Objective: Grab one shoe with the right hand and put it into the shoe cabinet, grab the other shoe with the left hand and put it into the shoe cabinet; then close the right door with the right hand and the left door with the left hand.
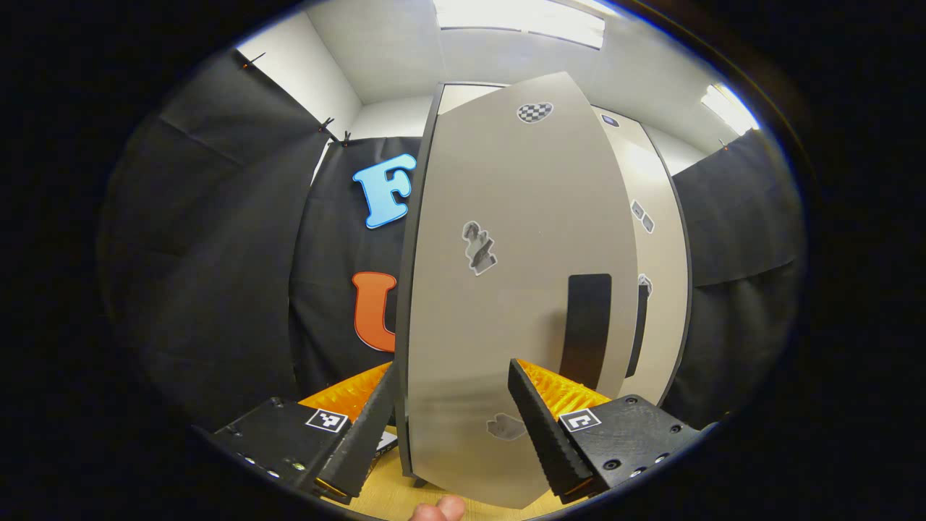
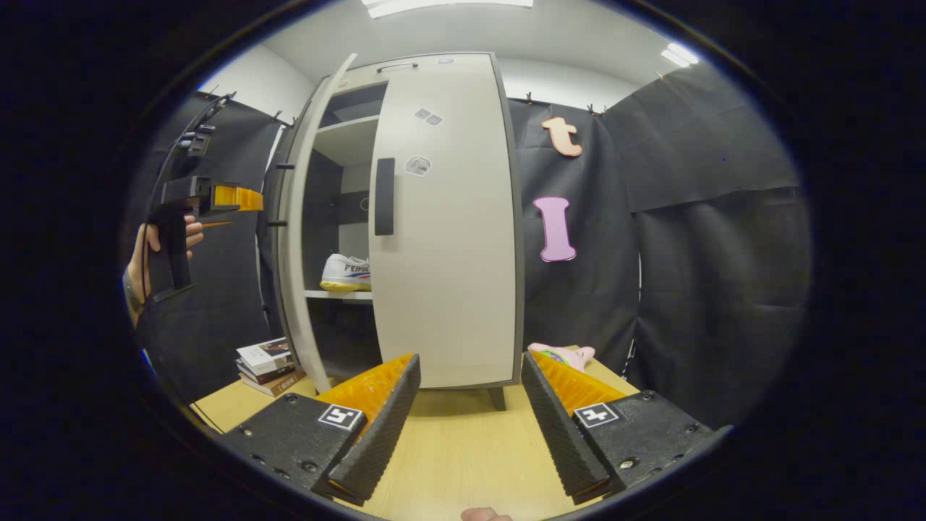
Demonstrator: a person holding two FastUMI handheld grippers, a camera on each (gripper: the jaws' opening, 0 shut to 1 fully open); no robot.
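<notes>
Shoe, white and low, is seen mid-frame inside the tall beige cabinet. Left gripper and right gripper are held wide apart, empty.

A stack of books lies near the tabletop's left edge; a pink item sits toward its far right edge.
</notes>
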